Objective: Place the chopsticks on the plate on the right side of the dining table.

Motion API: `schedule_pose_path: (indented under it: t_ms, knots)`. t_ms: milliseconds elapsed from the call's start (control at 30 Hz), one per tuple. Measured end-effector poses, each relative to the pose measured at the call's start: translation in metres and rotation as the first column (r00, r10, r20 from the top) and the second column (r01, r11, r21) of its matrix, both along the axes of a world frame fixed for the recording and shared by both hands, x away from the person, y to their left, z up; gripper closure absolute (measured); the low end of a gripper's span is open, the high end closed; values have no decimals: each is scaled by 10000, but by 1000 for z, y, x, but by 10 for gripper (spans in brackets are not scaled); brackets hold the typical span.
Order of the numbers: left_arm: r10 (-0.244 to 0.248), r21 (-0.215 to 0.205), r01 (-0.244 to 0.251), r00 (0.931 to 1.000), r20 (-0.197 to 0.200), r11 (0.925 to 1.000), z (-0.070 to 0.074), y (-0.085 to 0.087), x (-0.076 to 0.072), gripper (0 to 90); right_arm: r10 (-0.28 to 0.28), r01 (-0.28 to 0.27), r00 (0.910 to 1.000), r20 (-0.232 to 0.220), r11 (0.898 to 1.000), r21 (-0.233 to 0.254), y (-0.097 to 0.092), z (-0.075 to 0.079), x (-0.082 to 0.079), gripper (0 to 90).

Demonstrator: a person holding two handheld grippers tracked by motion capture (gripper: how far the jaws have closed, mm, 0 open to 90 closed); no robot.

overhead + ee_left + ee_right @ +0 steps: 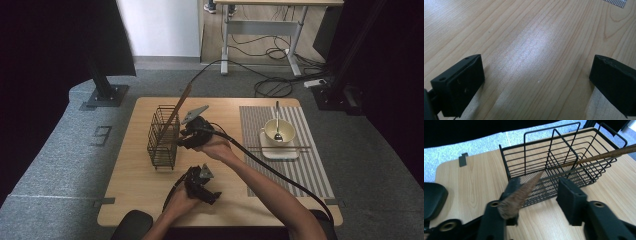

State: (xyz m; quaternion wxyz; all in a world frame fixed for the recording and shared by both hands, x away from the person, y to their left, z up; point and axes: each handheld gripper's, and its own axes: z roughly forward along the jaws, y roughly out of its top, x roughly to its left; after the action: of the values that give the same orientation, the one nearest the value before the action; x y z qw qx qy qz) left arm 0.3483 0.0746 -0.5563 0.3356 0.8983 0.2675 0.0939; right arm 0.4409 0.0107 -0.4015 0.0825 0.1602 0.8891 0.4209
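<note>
We let the chopstick (584, 160) settle in the wire basket (163, 137); right hand-held gripper (537, 195) is apart, left hand-held gripper (536, 77) wide apart over the surface (529, 37).

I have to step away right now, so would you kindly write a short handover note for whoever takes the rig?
Left tongs: open, empty, low over bare table.
Right tongs: open beside the wire basket, with one brown chopstick leaning out of the basket against one jaw, not clamped.
Elsewhere: more chopsticks lie on the striped mat in front of the bowl, and a spoon is in the bowl.
Done: a chopstick stands in the basket.
Left, probably: move the chopsticks on the mat, and perhaps the spoon, into the basket.
</note>
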Motion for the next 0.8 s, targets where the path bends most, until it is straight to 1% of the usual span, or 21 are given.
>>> schedule_pose_path:
  t_ms: [133, 300, 333, 400, 433, 467, 533, 567, 600, 667, 800]
  knots:
    - [26, 3, -26, 10000, -5, 10000, 0, 0, 0, 0, 79, -81, 9999, 134, 9998, 155, 2, 0, 0, 682]
    - [35, 28, -35, 10000, 7, 10000, 0, 0, 0, 0, 20, -24, 9993, 370, 9999, 120, 2, -1, -1, 782]
    - [-41, -42, 41, 10000, -5, 10000, 0, 0, 0, 0, -36, 32, 9991, 425, 9999, 109, 3, -1, -1, 792]
    - [-33, -41, 33, 10000, -6, 10000, 0, 0, 0, 0, -151, 149, 9978, 642, 9999, 32, 3, -1, -2, 808]
    - [-29, -44, 29, 10000, -5, 10000, 0, 0, 0, 0, -302, 301, 9968, 742, 9995, 32, 2, 0, -3, 820]
    - [-35, -38, 35, 10000, -4, 10000, 0, 0, 0, 0, -379, 378, 9963, 775, 9993, 26, 2, 1, -3, 820]
    - [-44, -49, 44, 10000, 2, 10000, 0, 0, 0, 0, -400, 394, 9969, 672, 9992, 97, 0, 2, -3, 821]
    - [-87, 14, 87, 10000, 6, 10000, 0, 1, 1, 0, -360, 354, 9974, 622, 9993, 108, -1, 3, -4, 821]
    - [-118, 52, 118, 9999, 10, 9999, 0, 1, 1, 0, -327, 322, 9973, 653, 9994, 95, -2, 4, -5, 821]
    - [-53, -47, 53, 10000, 10, 10000, 0, 0, 1, 0, -237, 230, 9981, 572, 9997, 130, -4, 6, -7, 821]
    - [-37, -58, 37, 10000, 0, 10000, 0, 0, 0, 0, -56, 45, 9991, 423, 9997, 249, -10, 12, -10, 821]
